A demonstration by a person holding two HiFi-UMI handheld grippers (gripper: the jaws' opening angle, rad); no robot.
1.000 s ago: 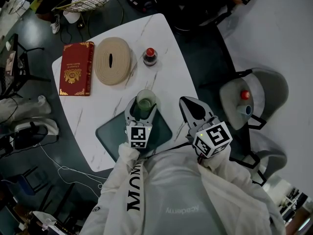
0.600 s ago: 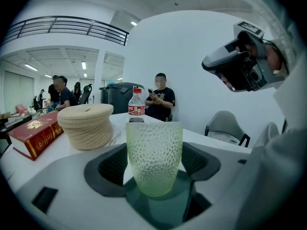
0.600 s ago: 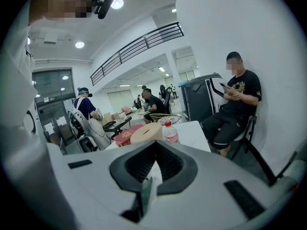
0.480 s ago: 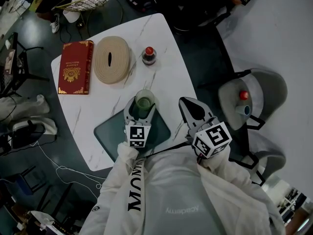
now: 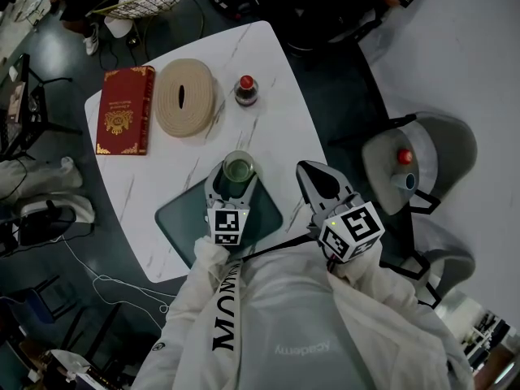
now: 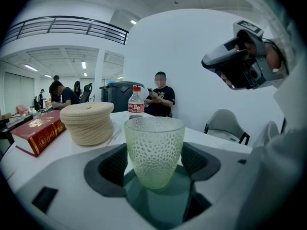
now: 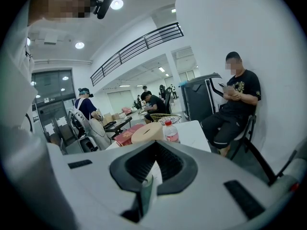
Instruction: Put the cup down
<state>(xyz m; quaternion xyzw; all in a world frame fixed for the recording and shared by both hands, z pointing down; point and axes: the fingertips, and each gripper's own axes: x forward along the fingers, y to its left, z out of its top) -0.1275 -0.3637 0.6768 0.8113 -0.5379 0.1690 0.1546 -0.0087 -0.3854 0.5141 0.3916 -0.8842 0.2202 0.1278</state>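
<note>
We see the left gripper (image 5: 237,177) in the lower middle of the head view, its two jaws pressed against the sides of the pale green dimpled glass cup (image 6: 154,150), which stands upright between the dark pads. The cup is over the dark green rectangular mat (image 5: 183,218) at the lower edge of the white marble-patterned table (image 5: 272,63); we cannot tell whether its base touches the mat. Just right of it, past the table's lower right edge, the right gripper (image 5: 317,173) has its jaws brought together at the tips with nothing between them. Towards the upper left of the head view lie the red hardcover book with gold ornament (image 5: 120,123), the round beige woven box with a slot in its top (image 5: 186,98) beside it, and the small clear plastic bottle with a red cap (image 5: 246,90) just right of the box, all well apart from the cup
</note>
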